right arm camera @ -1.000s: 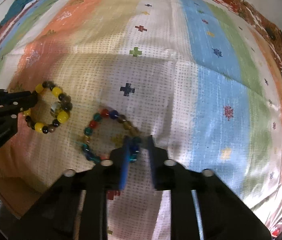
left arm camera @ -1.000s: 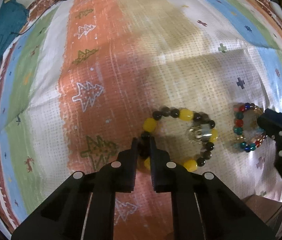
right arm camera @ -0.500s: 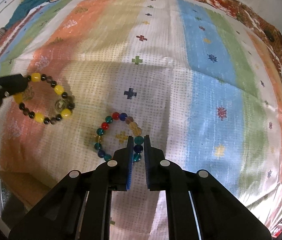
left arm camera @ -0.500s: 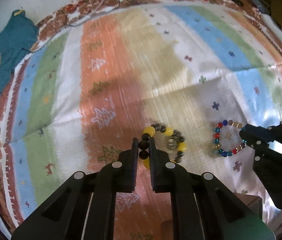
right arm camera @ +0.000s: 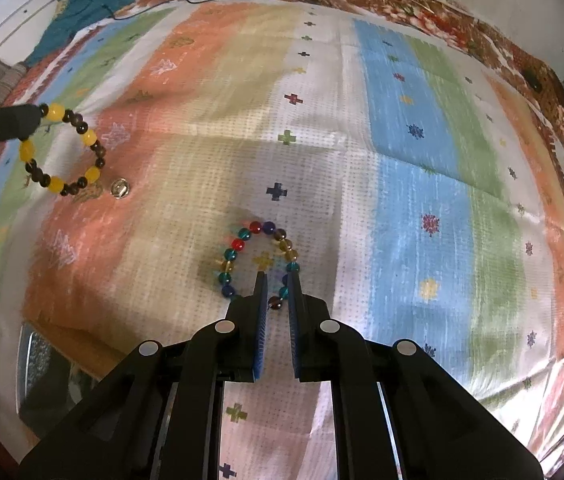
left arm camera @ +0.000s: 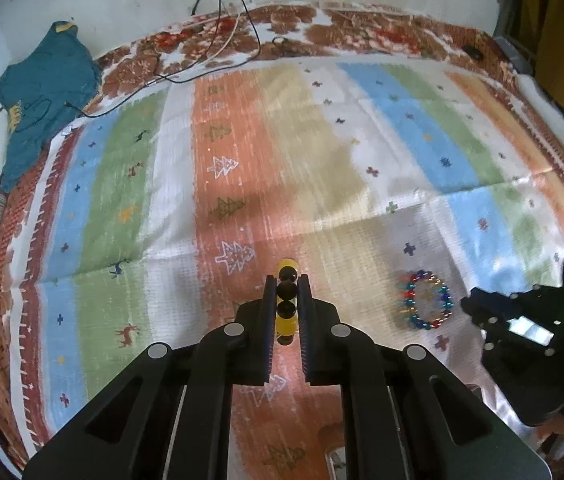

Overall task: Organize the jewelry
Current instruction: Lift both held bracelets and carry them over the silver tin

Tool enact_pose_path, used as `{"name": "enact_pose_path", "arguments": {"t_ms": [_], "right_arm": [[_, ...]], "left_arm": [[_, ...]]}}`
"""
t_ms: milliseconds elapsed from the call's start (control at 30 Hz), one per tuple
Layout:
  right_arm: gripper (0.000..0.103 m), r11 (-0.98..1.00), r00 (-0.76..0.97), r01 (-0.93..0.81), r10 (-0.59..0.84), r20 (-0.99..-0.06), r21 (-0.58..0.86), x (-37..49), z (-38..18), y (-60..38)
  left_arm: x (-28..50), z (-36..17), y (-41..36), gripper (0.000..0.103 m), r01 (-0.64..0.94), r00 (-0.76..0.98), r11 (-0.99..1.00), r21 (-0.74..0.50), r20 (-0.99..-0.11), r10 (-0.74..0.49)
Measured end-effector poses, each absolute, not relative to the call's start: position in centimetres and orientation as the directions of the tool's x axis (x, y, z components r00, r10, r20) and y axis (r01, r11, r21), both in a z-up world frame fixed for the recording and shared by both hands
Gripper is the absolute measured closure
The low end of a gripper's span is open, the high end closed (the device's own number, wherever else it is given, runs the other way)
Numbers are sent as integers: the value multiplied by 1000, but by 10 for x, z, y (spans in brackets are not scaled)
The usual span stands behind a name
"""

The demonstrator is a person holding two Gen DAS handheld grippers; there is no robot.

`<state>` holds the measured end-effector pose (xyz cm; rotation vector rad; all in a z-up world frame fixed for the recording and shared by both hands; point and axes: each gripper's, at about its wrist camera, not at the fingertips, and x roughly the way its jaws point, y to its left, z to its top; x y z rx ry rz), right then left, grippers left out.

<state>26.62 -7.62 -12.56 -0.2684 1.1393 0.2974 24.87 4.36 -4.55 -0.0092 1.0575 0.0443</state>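
Two bracelets, one per gripper: on the left, the left gripper [left arm camera: 286, 294] has its jaws clamped on the yellow-and-dark bracelet [right arm camera: 61, 148], which hangs clear of the striped bedspread [left arm camera: 422, 152]. Right gripper [right arm camera: 277, 292] pinches the multicolour bracelet's [right arm camera: 255, 258] near edge, loop lying ahead, so each hand's already on its own piece.

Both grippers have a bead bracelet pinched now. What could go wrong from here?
The left gripper pinches only a few round beads of the yellow bracelet; they might roll out and it could drop. A small silver charm lies loose on the cloth, easily left behind. The multicolored bracelet hangs from the right gripper the same way.
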Motion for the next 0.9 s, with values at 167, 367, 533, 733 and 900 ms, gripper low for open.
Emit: {"name": "enact_pose_path", "arguments": {"t_ms": [167, 367, 533, 733, 900], "right_arm": [[92, 937, 391, -346, 103, -915, -42, 267, -125, -80], [67, 950, 340, -311, 98, -935, -13, 274, -136, -85], [64, 948, 335, -318, 93, -938, -19, 274, -139, -81], [64, 950, 319, -310, 67, -946, -37, 280, -151, -78], [64, 952, 302, -302, 44, -952, -52, 287, -165, -76]], "left_arm": [[242, -39, 39, 93, -33, 506, 999, 6, -863, 22], [243, -44, 35, 93, -25, 495, 1000, 18, -869, 28], [243, -48, 33, 93, -19, 485, 999, 29, -874, 34], [242, -48, 28, 93, -9, 486, 999, 31, -874, 31], [243, -49, 26, 93, -4, 482, 999, 33, -876, 31]]}}
